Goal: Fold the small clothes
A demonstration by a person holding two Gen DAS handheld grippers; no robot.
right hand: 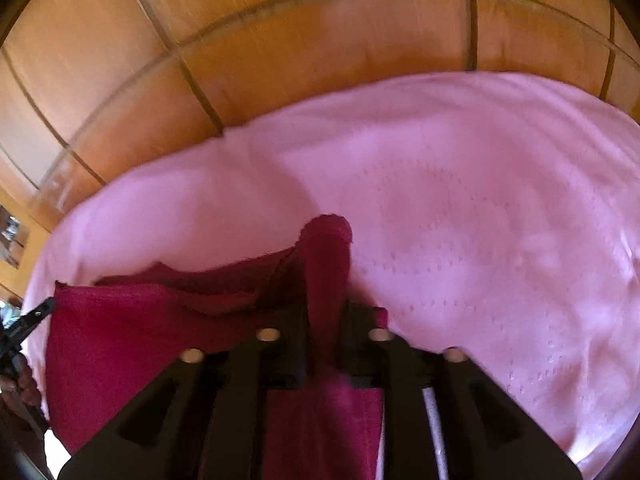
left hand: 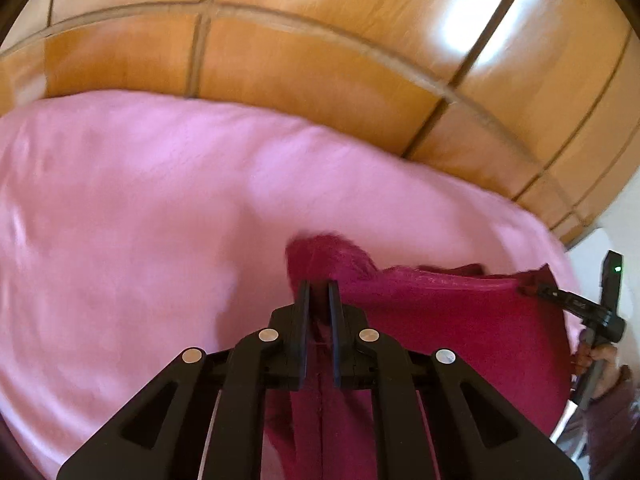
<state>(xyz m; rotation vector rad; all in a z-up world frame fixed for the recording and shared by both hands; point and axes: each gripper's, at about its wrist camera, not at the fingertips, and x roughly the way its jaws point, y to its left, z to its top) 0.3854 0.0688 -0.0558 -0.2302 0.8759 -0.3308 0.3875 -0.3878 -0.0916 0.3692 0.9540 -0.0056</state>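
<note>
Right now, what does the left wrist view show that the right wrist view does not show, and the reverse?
Only the left wrist view shows a small green light on the right device. Only the right wrist view shows a dotted pattern woven into the pale pink bedsheet. Both show the dark red knitted garment stretched between the left tongs and the right tongs, each shut on it, and the orange wooden wardrobe panels behind.

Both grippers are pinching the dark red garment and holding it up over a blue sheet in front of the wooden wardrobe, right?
Not quite: the sheet is pink, not blue, as the right wrist view shows plainly. The rest stands: the left gripper and the right gripper each pinch the dark red garment, held up in front of the wooden wardrobe.
</note>
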